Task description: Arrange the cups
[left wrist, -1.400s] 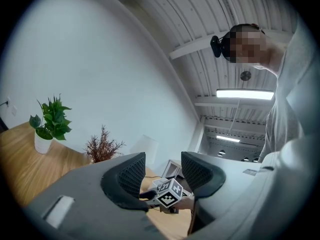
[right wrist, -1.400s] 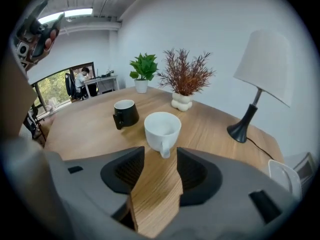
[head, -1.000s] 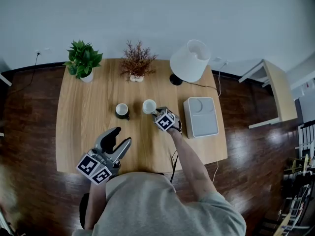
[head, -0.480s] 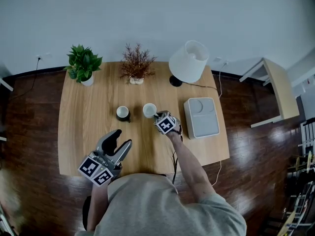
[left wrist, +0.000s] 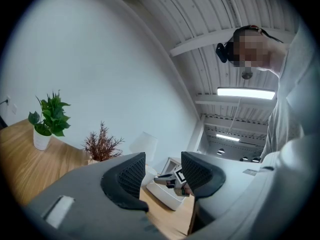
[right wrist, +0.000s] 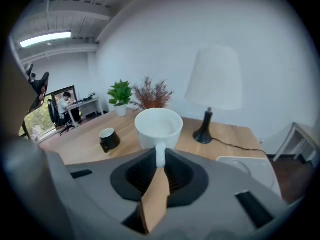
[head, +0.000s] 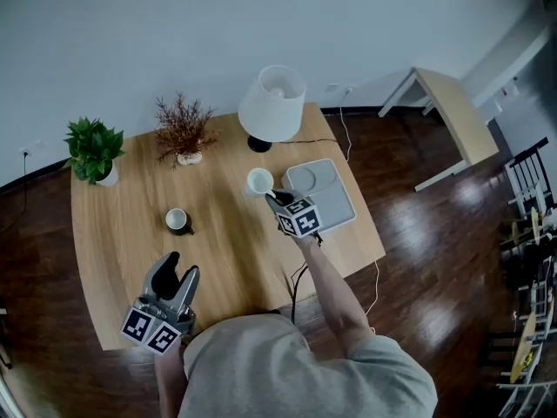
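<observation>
A white cup [head: 258,181] hangs above the wooden table [head: 122,233], held by its handle in my right gripper [head: 275,197]; the right gripper view shows the white cup [right wrist: 158,127] upright with the jaws shut on its handle. A black cup [head: 177,221] with a pale inside stands on the table's middle left, also the black cup [right wrist: 108,138] in the right gripper view. My left gripper [head: 172,277] hovers near the table's front edge, open with nothing between its fingers, as the left gripper [left wrist: 162,176] view confirms.
A white lamp [head: 272,104] stands at the back. A grey-white tray [head: 332,204] lies at the table's right, just right of the lifted cup. A green potted plant [head: 94,151] and a dried red-brown plant [head: 184,131] stand at the back left. A cable [head: 341,133] runs behind the tray.
My right gripper has closed on the white cup's handle and lifted the cup off the table, toward the tray. The head camera has swung right. The left gripper stayed put.
</observation>
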`<state>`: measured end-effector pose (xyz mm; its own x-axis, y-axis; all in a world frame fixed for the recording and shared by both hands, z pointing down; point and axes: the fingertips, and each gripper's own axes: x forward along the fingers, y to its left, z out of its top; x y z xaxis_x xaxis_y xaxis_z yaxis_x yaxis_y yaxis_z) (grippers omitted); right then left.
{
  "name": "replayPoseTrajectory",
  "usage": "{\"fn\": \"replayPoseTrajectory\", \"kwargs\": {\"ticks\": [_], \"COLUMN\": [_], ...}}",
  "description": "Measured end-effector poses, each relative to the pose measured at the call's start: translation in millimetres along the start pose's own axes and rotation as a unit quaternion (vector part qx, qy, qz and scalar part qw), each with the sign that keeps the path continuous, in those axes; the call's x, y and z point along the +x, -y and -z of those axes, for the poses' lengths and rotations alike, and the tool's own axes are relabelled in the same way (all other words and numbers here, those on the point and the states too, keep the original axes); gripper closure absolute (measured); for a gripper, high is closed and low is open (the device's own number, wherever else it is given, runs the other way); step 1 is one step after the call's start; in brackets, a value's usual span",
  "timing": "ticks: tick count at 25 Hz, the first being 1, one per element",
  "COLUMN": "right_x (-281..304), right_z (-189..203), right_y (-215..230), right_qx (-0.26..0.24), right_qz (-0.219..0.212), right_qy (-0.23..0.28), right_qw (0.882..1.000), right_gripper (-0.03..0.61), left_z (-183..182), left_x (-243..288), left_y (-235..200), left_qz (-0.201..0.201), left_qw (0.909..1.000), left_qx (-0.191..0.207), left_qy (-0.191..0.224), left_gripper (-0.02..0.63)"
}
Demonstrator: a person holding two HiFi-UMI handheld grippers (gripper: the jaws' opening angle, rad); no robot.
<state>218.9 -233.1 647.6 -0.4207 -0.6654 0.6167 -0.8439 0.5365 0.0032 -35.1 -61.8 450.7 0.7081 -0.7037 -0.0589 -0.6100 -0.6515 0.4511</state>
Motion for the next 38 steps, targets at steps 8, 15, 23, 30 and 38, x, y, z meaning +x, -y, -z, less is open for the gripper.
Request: {"fn": "replayPoseTrajectory", "kwargs": {"ticks": [8, 15, 23, 30, 38], "right_x": [-86, -98, -86, -82, -127], "right_z": [42, 95, 106, 114, 123], "right_y": [191, 246, 249, 246, 224], "right_qx": [0.087, 0.126, 0.146, 0.144, 0.196], "right_qz": [0.186, 0.228, 0.216, 0.208, 0.260], "right_qy": [-0.032, -0.096, -0.103, -0.086, -0.043], "right_qw": [0.978, 0.961, 0.960, 0.964, 0.945], "right_gripper": [0.514, 0.514, 0.514, 0.497, 0.530], "left_z": [6, 9, 6, 8, 3], "left_x": [8, 13, 11, 11, 13], "left_y": [5, 10, 8, 5, 5], "left_qz": [0.011, 0.013, 0.002, 0.002, 0.002], "left_qw": [0.9999, 0.9998, 0.9999, 1.0000, 1.0000], "left_qx": [-0.001, 0.002, 0.003, 0.000, -0.006], "left_qy": [-0.012, -0.017, -0.012, -0.008, 0.002], "left_gripper": [0.396, 0.396, 0.397, 0.397, 0.396]}}
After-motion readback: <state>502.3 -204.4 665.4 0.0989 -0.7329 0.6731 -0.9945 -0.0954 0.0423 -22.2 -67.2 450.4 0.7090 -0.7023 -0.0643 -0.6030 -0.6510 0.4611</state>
